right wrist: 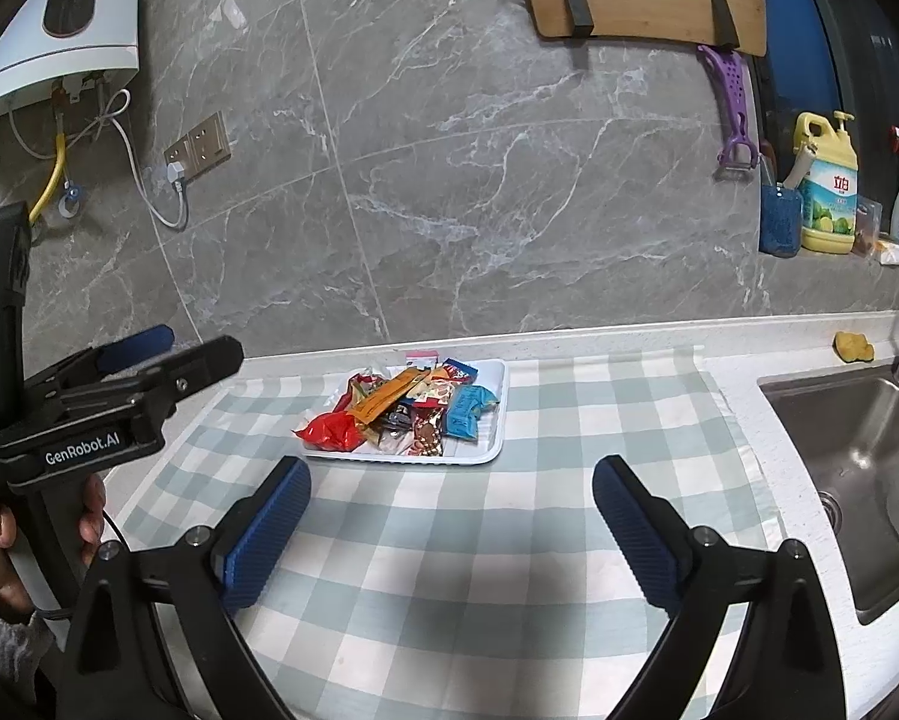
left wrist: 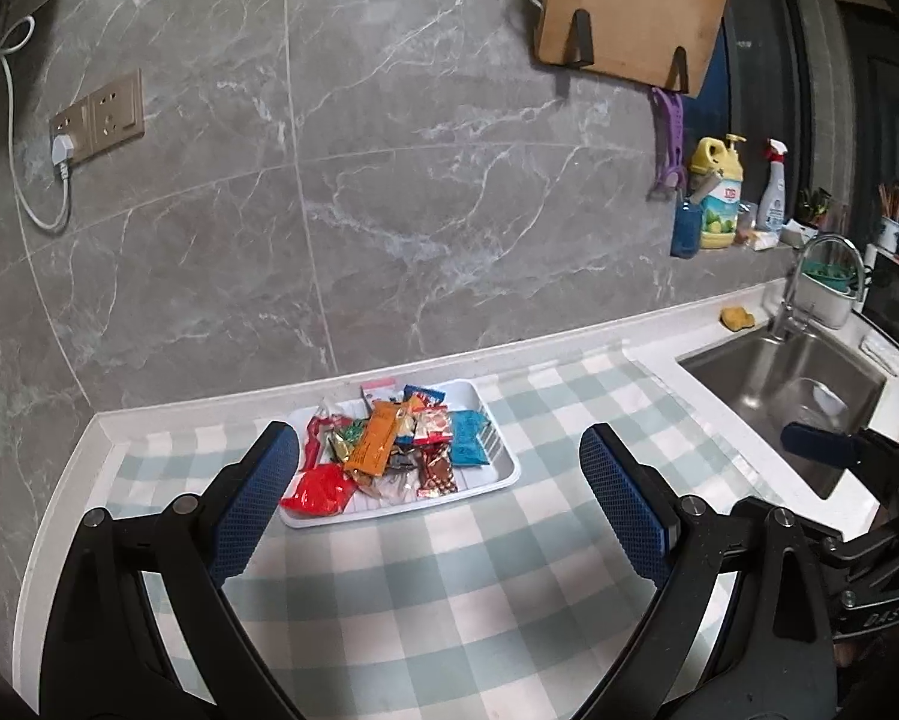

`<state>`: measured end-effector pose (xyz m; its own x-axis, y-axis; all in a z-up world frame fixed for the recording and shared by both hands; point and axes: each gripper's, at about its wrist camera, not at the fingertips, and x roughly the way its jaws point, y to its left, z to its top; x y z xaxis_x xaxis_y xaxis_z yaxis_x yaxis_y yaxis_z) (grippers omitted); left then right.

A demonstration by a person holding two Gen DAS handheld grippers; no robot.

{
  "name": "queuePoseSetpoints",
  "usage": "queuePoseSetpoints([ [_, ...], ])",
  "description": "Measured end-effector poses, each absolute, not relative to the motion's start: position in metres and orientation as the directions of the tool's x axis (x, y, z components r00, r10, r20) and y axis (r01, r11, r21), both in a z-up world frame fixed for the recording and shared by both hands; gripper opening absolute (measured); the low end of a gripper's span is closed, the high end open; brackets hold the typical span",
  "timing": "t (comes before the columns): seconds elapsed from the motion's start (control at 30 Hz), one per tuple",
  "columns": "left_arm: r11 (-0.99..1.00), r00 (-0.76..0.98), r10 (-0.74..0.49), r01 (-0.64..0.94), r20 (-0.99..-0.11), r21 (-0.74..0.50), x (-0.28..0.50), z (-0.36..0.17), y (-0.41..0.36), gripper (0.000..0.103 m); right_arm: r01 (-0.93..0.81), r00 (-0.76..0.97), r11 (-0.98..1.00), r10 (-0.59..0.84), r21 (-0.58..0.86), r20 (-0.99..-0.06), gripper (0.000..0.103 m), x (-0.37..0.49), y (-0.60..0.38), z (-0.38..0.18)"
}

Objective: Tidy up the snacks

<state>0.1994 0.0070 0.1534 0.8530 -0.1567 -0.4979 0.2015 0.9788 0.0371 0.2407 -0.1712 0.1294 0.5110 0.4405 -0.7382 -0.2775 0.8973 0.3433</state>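
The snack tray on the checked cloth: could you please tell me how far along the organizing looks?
Done: the snack packets all lie heaped in the white tray, with none loose on the checked cloth. In hand: nothing; the left gripper and right gripper are both open and empty, short of the tray. Left: possibly sorting the heap, otherwise nothing visible.

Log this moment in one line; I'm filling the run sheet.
left tongs: open, empty | right tongs: open, empty | snacks: piled in tray | tray: on checked cloth
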Motion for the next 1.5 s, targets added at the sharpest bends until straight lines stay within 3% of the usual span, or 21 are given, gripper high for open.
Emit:
queuePoseSetpoints([
  [0.1,0.982,0.856,-0.138,0.183,-0.499,0.043,0.201,0.153,0.006,0.096,-0.274,0.505,0.895,0.446,0.353,-0.739,0.097,0.24,-0.171,0.128],
  [0.23,0.978,0.869,-0.059,0.148,-0.49,0.145,0.2,0.149,-0.005,0.096,-0.271,0.498,0.892,0.451,0.361,-0.74,0.097,0.239,-0.171,0.126],
  [0.5,0.969,0.85,-0.084,0.191,-0.52,0.156,0.203,0.138,-0.02,0.096,-0.264,0.484,0.892,0.451,0.366,-0.75,0.098,0.238,-0.172,0.118],
  [1.5,0.973,0.822,-0.153,0.223,-0.548,0.062,0.21,0.136,-0.021,0.096,-0.242,0.454,0.91,0.413,0.337,-0.789,0.098,0.243,-0.176,0.094],
])
